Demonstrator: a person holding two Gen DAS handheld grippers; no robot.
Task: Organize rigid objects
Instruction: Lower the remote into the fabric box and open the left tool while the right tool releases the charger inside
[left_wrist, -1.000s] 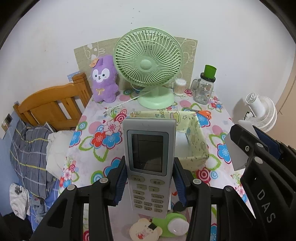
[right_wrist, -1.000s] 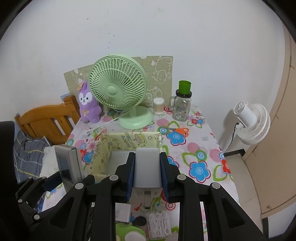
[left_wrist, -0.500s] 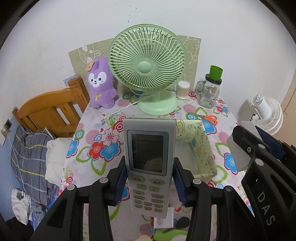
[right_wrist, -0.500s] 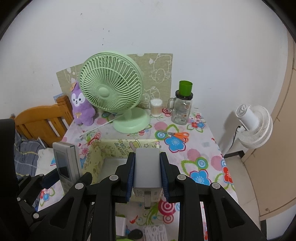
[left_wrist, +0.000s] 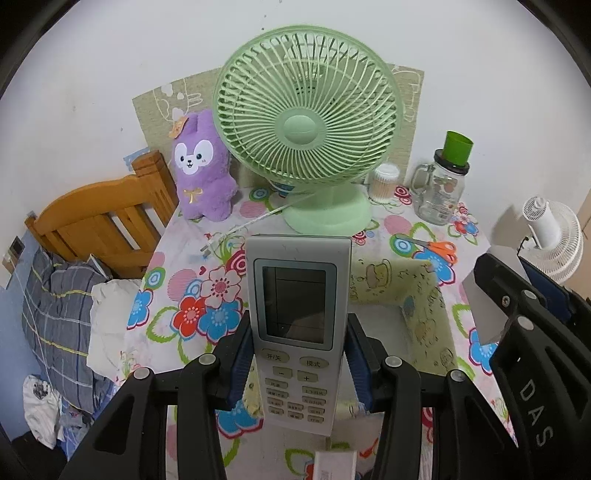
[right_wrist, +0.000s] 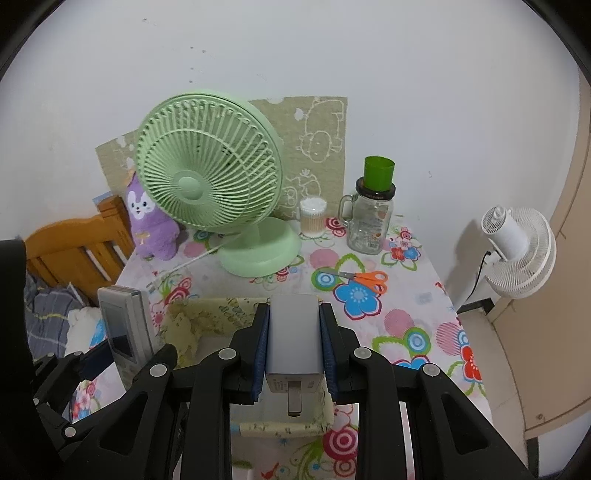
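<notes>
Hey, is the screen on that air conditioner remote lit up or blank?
Blank. The remote, clamped upright between the left gripper fingers, shows a dark grey display with only faint segment outlines and a reflection, no digits.

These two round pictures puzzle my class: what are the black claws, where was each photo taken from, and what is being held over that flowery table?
There is no robot: a person holds a two-finger gripper in each hand, with a fisheye camera on each looking along its fingers. The left view shows the left gripper shut on a remote control. The right view shows the right gripper shut on a grey adapter, above a yellow fabric box. On the table stand a green fan, a purple plush toy, a glass jar and orange scissors.
</notes>
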